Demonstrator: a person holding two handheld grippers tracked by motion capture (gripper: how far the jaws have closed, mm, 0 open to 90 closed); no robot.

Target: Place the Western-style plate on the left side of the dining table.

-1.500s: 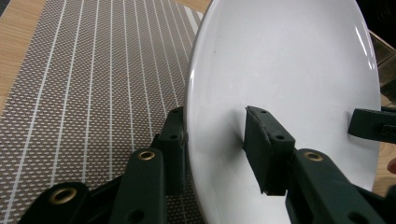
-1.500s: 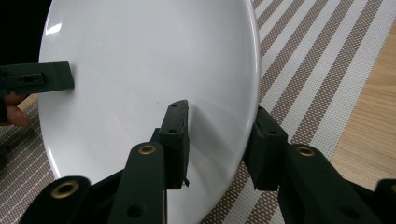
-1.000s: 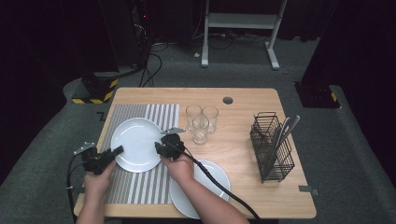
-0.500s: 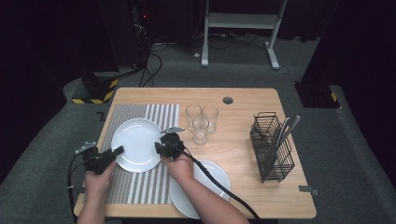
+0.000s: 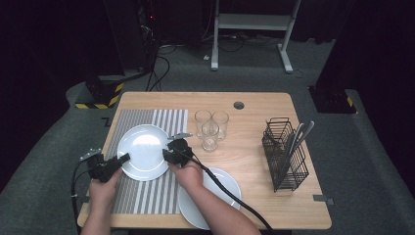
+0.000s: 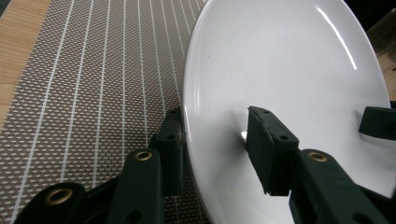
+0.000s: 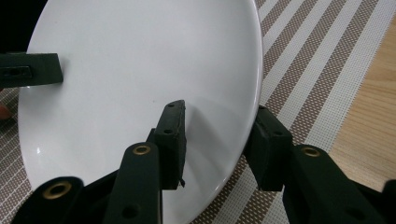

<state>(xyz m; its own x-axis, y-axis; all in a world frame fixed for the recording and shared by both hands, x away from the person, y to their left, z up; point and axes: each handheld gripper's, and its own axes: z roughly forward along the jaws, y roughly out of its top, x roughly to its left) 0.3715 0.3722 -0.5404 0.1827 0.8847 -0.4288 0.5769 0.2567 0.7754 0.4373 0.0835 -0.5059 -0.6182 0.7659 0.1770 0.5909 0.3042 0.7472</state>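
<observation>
High view | left gripper (image 5: pixel 122 157) straddles plate (image 5: pixel 142 147) rim at lower left, jaws apart, not clamped | right gripper (image 5: pixel 165 154) likewise on opposite rim, centre frame | plate lies on striped mat (image 5: pixel 147 196), left half of table (image 5: pixel 254 127)

We cannot tell whether the pads (image 6: pixel 271 154) press the white plate (image 5: pixel 143 152) or merely straddle its rim. A second plate (image 5: pixel 222 186) at the desk's near edge lies partly under the right forearm. Cutlery in the wire basket (image 5: pixel 286 156) is too small to identify.
</observation>
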